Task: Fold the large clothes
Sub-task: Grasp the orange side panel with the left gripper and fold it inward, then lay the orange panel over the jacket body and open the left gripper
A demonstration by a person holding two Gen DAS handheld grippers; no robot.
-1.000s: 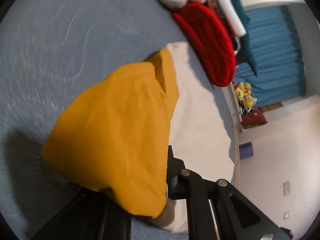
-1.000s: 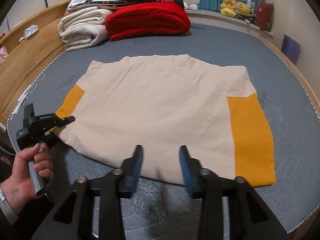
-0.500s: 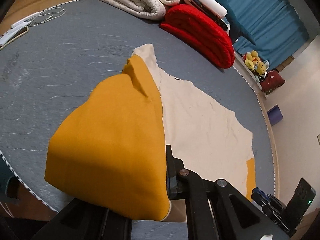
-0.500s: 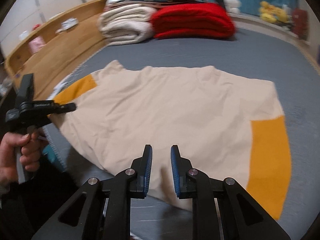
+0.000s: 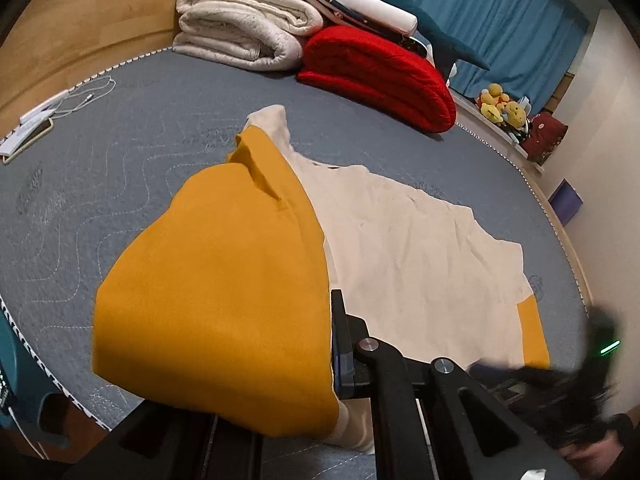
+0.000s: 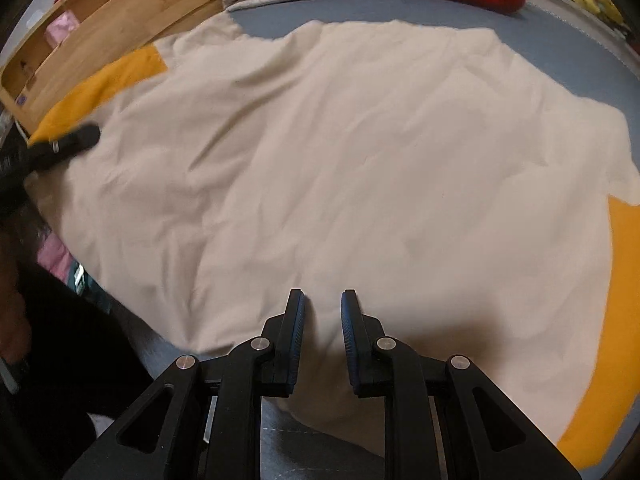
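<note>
Our left gripper point(image 5: 332, 364) was clamped on the orange sleeve point(image 5: 224, 292) of the cream shirt point(image 6: 340, 168), which draped up over its fingers and hid the left one. Our right gripper point(image 6: 322, 332) hung just above the shirt's near hem with its jaws slightly apart, holding nothing that we could see.

The shirt lay spread flat on the grey bed point(image 5: 120, 152). In the right wrist view its long axis ran from 9 o'clock to 3 o'clock, with one orange sleeve at about 10 o'clock, where the left gripper point(image 6: 60, 148) gripped it, and the other orange sleeve point(image 6: 600, 340) at about 4 o'clock. The body of the shirt stretched away from the right gripper toward 12 o'clock.

We judged that the near hem sat directly below the right gripper, so that hand was the closer one for pinching it, while the left hand held its sleeve ready to carry inward toward 3 o'clock.

Folded blankets point(image 5: 248, 28) were stacked at the far end of the bed.
</note>
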